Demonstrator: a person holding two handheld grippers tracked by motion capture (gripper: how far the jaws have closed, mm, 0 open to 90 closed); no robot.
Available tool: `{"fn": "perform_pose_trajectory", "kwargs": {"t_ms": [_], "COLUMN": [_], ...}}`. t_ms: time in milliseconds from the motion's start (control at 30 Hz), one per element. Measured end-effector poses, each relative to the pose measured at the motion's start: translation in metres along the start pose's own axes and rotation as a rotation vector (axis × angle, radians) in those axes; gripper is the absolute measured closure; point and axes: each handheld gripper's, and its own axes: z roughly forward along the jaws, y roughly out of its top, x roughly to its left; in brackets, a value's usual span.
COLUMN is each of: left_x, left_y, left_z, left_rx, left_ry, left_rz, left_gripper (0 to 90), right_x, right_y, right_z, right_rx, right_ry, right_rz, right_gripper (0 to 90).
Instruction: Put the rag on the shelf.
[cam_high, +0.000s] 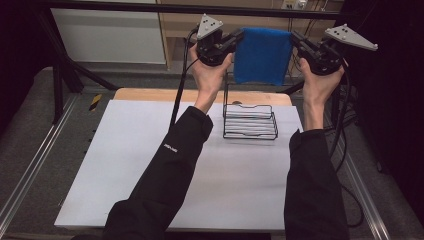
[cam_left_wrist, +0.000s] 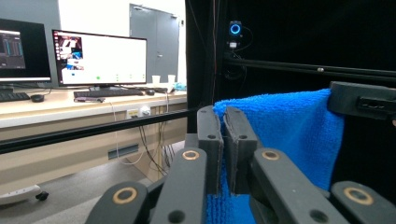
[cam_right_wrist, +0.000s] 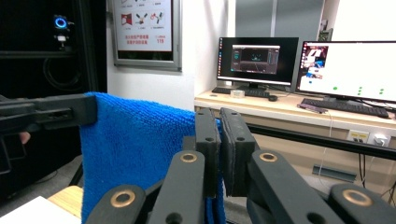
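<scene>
The towel (cam_high: 262, 55) is blue, fuzzy terry cloth. The rack (cam_high: 249, 121) is thin black wire. The desk (cam_high: 150, 165) has a matt white top over a wooden edge.

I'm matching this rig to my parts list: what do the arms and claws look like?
Both forearms wear black long sleeves; the left sleeve carries small white lettering. The left claw and right claw are black, each topped by a grey three-cornered plate with dark dots. A black cable trails from each. The flat black jaws hang on links with brass-coloured pivots.
</scene>
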Motion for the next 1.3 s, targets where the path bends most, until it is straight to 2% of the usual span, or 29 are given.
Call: {"fn": "perform_pose_trajectory", "kwargs": {"t_ms": [167, 367, 500, 733, 900, 1033, 1300], "left_x": [0.002, 0.003, 0.003, 0.002, 0.003, 0.003, 0.001], "left_y": [-0.009, -0.019, -0.027, -0.037, -0.047, -0.05, -0.048], "left_z": [0.001, 0.003, 0.001, -0.005, -0.007, -0.01, -0.02], "left_rx": [0.009, 0.046, 0.053, 0.082, 0.106, 0.111, 0.108], "left_ry": [-0.012, -0.026, -0.046, -0.066, -0.065, -0.079, -0.106], "left_rz": [0.0, 0.014, 0.012, 0.033, 0.032, 0.03, 0.052], "left_gripper": [86.1, 86.1, 86.1, 86.1, 86.1, 86.1, 86.1], "right_x": [-0.004, -0.006, -0.008, -0.008, -0.007, -0.006, -0.004], "right_y": [-0.008, -0.016, -0.025, -0.038, -0.048, -0.05, -0.051], "right_z": [0.002, 0.001, -0.002, -0.004, -0.003, -0.004, -0.011], "right_rx": [0.014, 0.037, 0.052, 0.083, 0.107, 0.11, 0.099], "right_ry": [0.005, 0.004, 0.011, 0.017, 0.021, 0.029, 0.05], "right_rz": [0.014, 0.014, 0.02, 0.021, 0.019, 0.02, 0.016], "right_gripper": [87.0, 87.0, 86.9, 86.9, 86.9, 86.9, 86.9]}}
